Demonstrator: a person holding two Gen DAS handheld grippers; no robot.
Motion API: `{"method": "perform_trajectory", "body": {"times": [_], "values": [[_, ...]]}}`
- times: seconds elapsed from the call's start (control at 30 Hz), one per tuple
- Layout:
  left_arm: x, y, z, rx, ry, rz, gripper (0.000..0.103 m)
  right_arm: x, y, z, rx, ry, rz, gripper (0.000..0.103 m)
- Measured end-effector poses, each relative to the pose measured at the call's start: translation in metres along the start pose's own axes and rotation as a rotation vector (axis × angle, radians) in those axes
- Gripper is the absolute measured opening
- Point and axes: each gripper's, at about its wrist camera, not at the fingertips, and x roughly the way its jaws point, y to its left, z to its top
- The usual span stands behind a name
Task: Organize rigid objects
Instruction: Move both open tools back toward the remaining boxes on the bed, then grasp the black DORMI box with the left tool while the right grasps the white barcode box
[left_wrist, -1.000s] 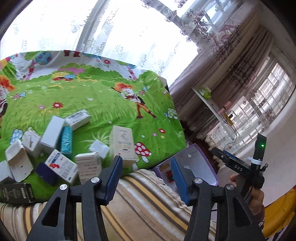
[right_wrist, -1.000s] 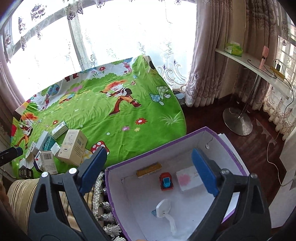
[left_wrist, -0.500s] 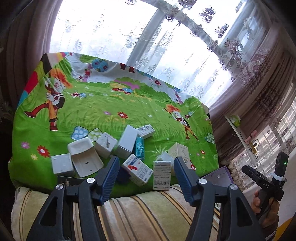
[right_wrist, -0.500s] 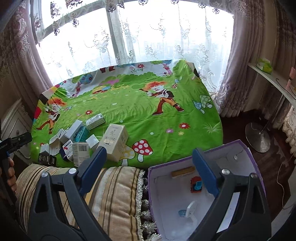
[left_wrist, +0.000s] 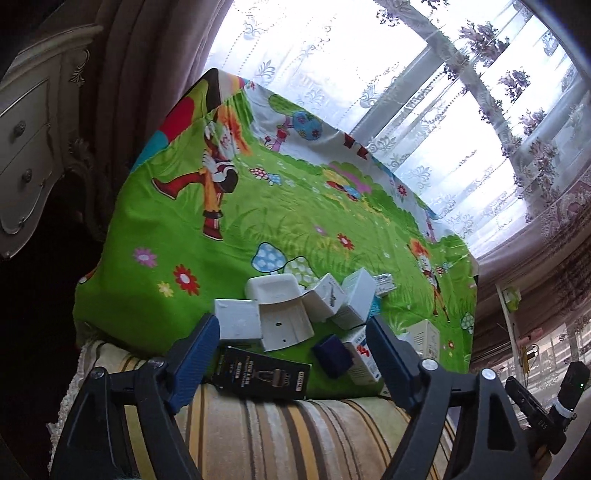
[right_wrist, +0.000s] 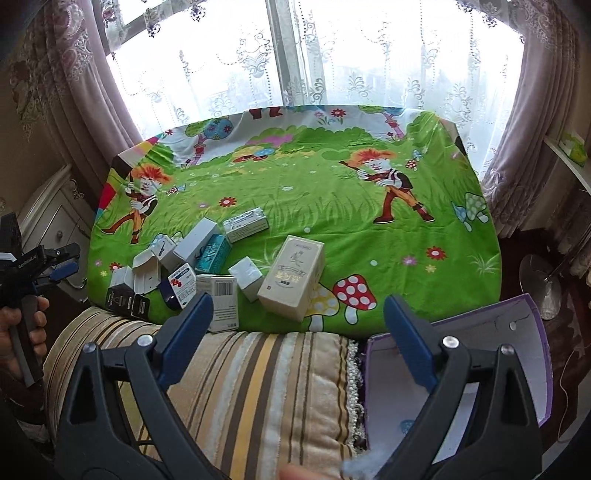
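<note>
The left gripper (left_wrist: 291, 347) hangs above the near edge of the green cartoon cloth (left_wrist: 258, 229); its jaws stand wide apart and hold nothing. Between the blue pads (left_wrist: 195, 358) in the left wrist view lies a black box (left_wrist: 262, 373), half on the cloth and half on the striped cushion (left_wrist: 295, 435); just behind it sit a small dark blue box (left_wrist: 332, 354), an open white carton (left_wrist: 280, 321) and a white square box (left_wrist: 236, 319).

The right gripper (right_wrist: 297, 328) hovers over the striped cushion (right_wrist: 258, 387); its jaws are likewise spread, with nothing between them. The cluster of boxes occupies the near left part of the cloth (right_wrist: 332, 192); the large cream box (right_wrist: 291, 277) lies tilted at the cluster's right, beside the red mushroom print (right_wrist: 352, 291); a barcode box (right_wrist: 221, 301) stands upright at the cloth's near edge; a teal box (right_wrist: 210, 253) lies touching a long white box (right_wrist: 197, 240); a green-and-white box (right_wrist: 245, 223) lies farthest back.

The purple-edged container (right_wrist: 532, 354) stands open at the right, beside the cushion and well apart from the cluster; its white interior is largely hidden behind the right finger (right_wrist: 410, 343).
</note>
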Motion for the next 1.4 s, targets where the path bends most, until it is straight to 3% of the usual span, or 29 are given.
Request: {"method": "perform_trajectory", "body": {"times": [0.2,0.37,0.53,0.73,1.13,1.4], "values": [[0.031,0.001,-0.011,0.036,0.133,0.066,0.087,0.024,0.035,0.003,-0.083,0.058,0.029,0.095],[0.047,-0.006,-0.022,0.105,0.194,0.119,0.1,0.051,0.054,0.001,-0.122,0.139,0.035,0.095],[0.065,-0.013,-0.031,0.168,0.258,0.164,0.103,0.082,0.068,-0.003,-0.135,0.243,0.059,0.095],[0.073,-0.018,-0.035,0.211,0.283,0.196,0.103,0.115,0.074,-0.01,-0.109,0.342,0.098,0.095],[0.09,-0.025,-0.042,0.27,0.332,0.222,0.103,0.152,0.065,-0.004,-0.032,0.415,0.142,0.095],[0.096,-0.025,-0.042,0.267,0.332,0.215,0.1,0.17,0.069,0.0,-0.062,0.43,0.157,0.09]]}}
